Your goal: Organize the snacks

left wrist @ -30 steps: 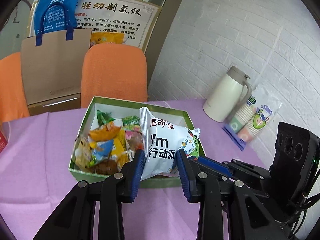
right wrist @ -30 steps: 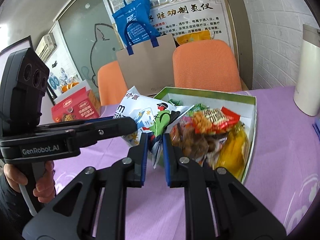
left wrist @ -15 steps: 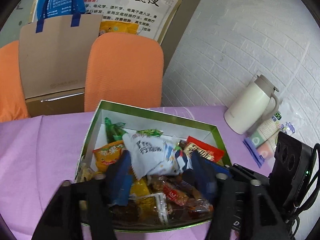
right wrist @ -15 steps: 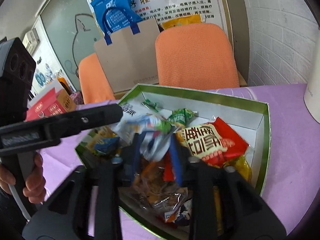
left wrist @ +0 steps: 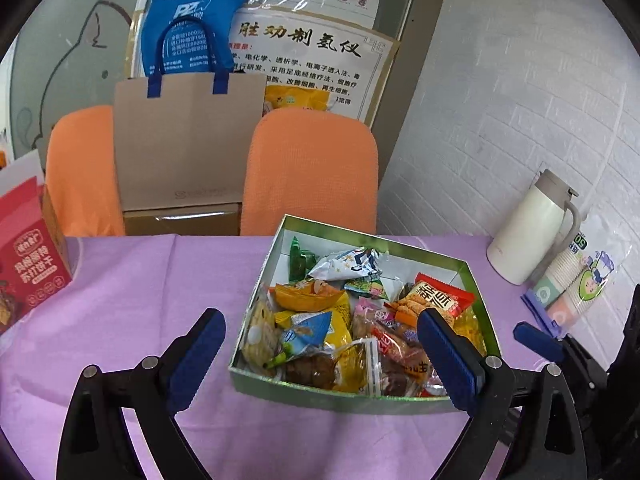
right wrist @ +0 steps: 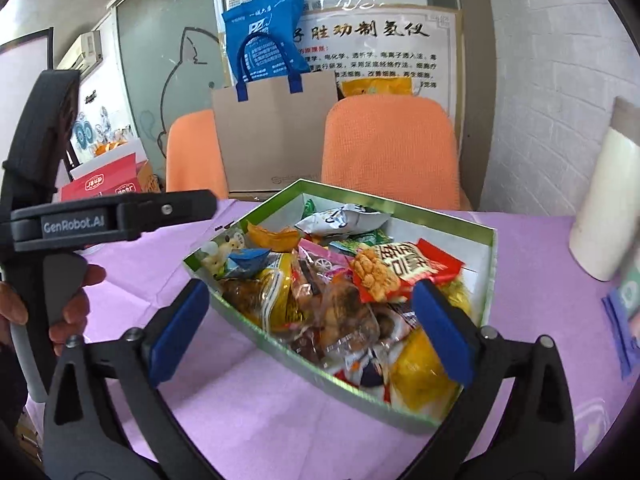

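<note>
Both the left gripper point(left wrist: 320, 344) and right gripper point(right wrist: 310, 328) gape wide, empty. The snack packets point(left wrist: 352, 320) in the box point(left wrist: 340, 398) look light, crinkly, slippery; pinch a sealed edge.

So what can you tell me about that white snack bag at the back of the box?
The white snack bag is a crinkly, shiny packet with dark blue print and small yellow marks. It lies on its side, puffed and sealed, near the far wall of the green box, resting on other snacks beside a green packet. Neither gripper touches it.
</note>
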